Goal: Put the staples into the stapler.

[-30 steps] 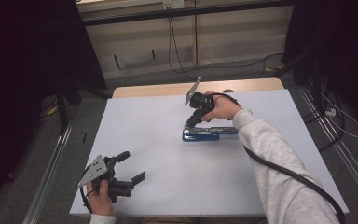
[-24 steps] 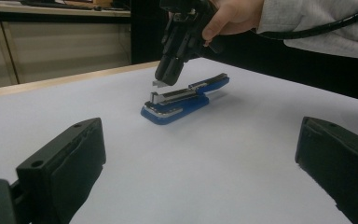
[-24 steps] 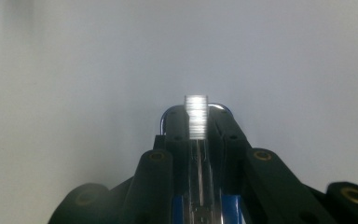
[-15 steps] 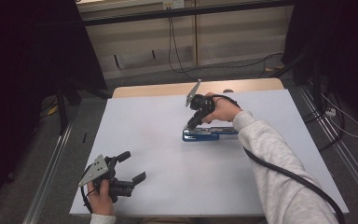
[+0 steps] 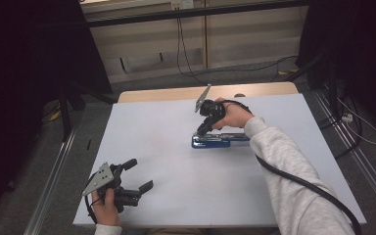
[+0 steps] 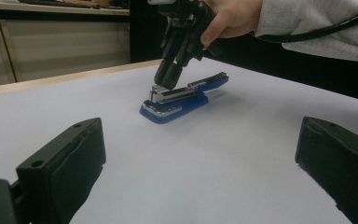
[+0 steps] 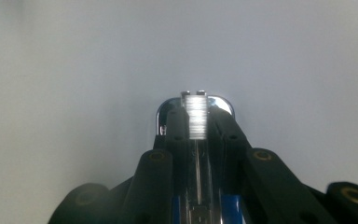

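Observation:
A blue stapler [image 5: 223, 141] with a silver front lies flat on the white table [image 5: 152, 127], right of centre. My right gripper [image 5: 201, 131] points down onto its front end. In the left gripper view the right gripper [image 6: 168, 79] has its tips together on the stapler [image 6: 182, 100]. In the right gripper view the black jaws of my right gripper [image 7: 198, 140] flank the silver rail of the stapler [image 7: 195, 112] and press on its sides. My left gripper [image 5: 139, 174] rests near the front left corner, open and holding nothing; its own view shows the left gripper [image 6: 200, 163] spread wide.
A wooden strip [image 5: 176, 93] runs along the table's far edge. The right gripper's thick black cable [image 5: 293, 178] trails over the sleeve toward the front right. Metal rails [image 5: 54, 171] flank the table on the floor. Cables lie on the floor behind.

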Motion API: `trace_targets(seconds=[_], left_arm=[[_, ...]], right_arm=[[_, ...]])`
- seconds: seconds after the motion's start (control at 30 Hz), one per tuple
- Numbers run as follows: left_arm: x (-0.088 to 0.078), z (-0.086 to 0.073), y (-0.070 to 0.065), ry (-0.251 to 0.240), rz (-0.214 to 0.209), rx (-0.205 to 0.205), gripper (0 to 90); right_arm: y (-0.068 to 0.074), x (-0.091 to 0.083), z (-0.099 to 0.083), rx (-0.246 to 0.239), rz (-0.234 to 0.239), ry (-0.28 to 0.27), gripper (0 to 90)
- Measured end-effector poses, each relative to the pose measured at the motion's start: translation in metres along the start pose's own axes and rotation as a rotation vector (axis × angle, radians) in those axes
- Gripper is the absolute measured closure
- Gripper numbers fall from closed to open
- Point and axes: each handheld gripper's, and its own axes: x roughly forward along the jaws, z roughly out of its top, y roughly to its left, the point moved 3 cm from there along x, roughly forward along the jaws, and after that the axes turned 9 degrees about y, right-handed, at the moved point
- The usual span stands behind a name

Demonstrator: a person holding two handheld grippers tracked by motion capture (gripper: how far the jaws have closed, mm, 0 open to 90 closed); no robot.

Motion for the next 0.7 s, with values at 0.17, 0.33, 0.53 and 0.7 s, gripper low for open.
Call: trace_targets(seconds=[0.17,0.33,0.53,0.7], left_arm=[[0.0003,0.0001,0.0001,-0.002,0.002,0.001,1.6],[0.0005,-0.0001,0.0000,0.000,-0.002,0.000,1.6],[0.0011,-0.0001,0.0004,0.001,0.002,0.002,1.6],[0.0012,-0.0002,0.0002,0.002,-0.004,-0.001,1.6]], right_arm=[[0.0003,0.0016,0.0000,-0.001,-0.002,0.009,78.2],[-0.0001,0.0027,0.0002,-0.006,-0.003,0.002,78.2],[0.0002,0.0051,0.0016,-0.009,-0.009,0.010,77.9],[0.0008,0.0064,0.0030,0.004,-0.024,-0.001,66.5]])
